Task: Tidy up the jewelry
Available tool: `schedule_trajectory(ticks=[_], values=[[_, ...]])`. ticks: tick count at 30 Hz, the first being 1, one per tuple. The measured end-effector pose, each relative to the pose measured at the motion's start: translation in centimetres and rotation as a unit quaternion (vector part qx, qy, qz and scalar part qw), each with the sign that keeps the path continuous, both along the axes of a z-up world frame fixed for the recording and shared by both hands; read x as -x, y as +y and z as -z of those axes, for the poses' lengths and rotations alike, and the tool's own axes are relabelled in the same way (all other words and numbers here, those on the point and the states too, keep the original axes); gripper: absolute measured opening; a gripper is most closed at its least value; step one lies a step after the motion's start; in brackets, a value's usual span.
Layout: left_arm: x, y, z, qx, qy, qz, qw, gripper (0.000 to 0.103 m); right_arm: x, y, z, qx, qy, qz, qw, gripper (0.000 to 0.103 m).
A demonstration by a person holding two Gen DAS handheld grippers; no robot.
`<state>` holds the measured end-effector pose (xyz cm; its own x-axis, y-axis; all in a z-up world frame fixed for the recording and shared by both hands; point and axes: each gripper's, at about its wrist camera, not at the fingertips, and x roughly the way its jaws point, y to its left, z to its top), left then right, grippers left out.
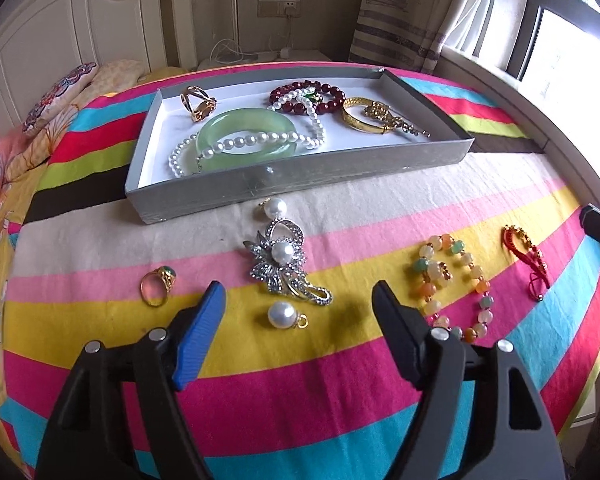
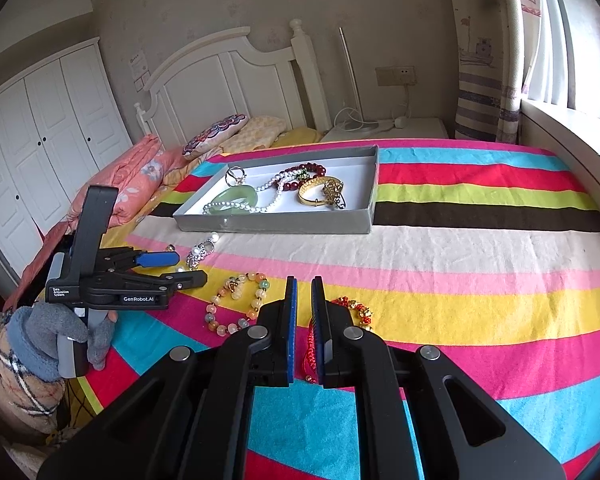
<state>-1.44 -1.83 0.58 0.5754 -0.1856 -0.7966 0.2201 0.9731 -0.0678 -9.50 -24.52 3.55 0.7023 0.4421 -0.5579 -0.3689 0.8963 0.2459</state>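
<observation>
Left wrist view: your left gripper (image 1: 300, 296) hangs spread and empty over the loose pearl pendant (image 1: 281, 314) on the striped bedspread (image 1: 340, 380). It's tiny, hard and rolly, so pinch across the bead, not the loop. Right gripper (image 2: 304, 284) is pressed together, empty.

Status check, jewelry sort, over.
Left gripper open over loose pearl. Right gripper shut, empty. Tray partly filled. Nothing blocking.
</observation>
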Motion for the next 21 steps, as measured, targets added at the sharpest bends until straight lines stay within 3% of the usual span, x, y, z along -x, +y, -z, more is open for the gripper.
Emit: schedule_trajectory(ticks=[6, 14, 19, 20, 21], values=[[1.0, 2.2, -0.2, 0.051, -0.006, -0.013, 0.9986, 0.075, 0.0, -0.8, 0.5, -0.012, 0.004, 0.001, 1.000, 0.009], [-0.7, 0.7, -0.7, 0.034, -0.007, -0.023, 0.9991, 0.074, 0.4, -0.8, 0.6, -0.021, 0.003, -0.007, 1.000, 0.009], [-1.2, -1.0, 0.0, -0.025, -0.017, -0.011, 0.9995, 0.046, 0.9, -0.7, 0.4, -0.013, -0.001, -0.008, 1.000, 0.009], [-1.1, -1.2, 0.0, -0.034, -0.022, -0.009, 0.9991, 0.031, 0.8, -0.8, 0.4, -0.013, -0.001, -0.007, 1.000, 0.009], [-1.0, -1.0, 0.0, -0.030, -0.023, -0.005, 0.9993, 0.031, 0.8, -0.9, 0.4, -0.013, 0.001, -0.007, 1.000, 0.009]])
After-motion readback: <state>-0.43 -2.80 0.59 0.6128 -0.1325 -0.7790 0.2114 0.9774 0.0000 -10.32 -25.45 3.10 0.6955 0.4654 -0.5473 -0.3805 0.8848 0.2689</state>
